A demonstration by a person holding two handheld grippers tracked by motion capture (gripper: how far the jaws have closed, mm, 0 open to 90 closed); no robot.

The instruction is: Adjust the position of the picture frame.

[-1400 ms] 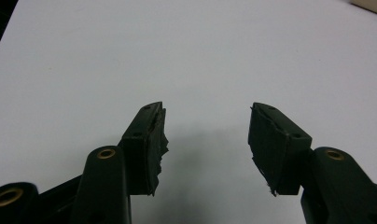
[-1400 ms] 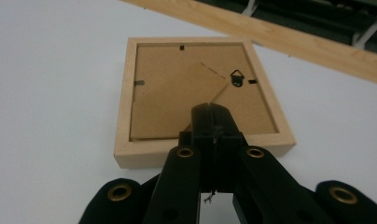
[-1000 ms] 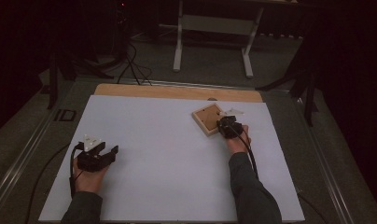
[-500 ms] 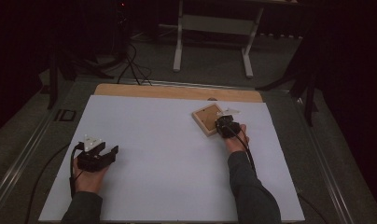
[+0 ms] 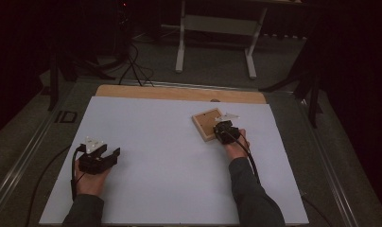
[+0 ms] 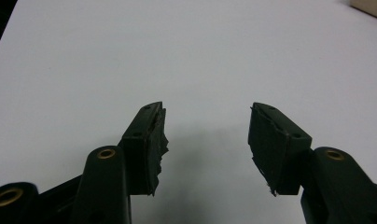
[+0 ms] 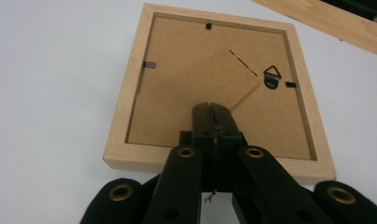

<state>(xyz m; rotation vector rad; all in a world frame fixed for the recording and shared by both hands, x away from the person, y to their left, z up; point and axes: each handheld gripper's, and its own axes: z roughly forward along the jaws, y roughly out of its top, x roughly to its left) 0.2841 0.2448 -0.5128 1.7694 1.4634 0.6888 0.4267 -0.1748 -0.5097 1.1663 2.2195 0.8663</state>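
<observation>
Where two claws wait: one picture frame [image 7: 214, 88], four black clips.

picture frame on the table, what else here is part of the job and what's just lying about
In the job: wooden picture frame lying face down; right gripper, jaws closed over its backing board.

Just there: left gripper, open over the white table sheet; metal stand behind the table.

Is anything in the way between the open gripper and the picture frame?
Nothing visible. The left gripper rests open on the bare white table, and the wooden picture frame lies face down across it, with the shut right gripper over its back.
</observation>
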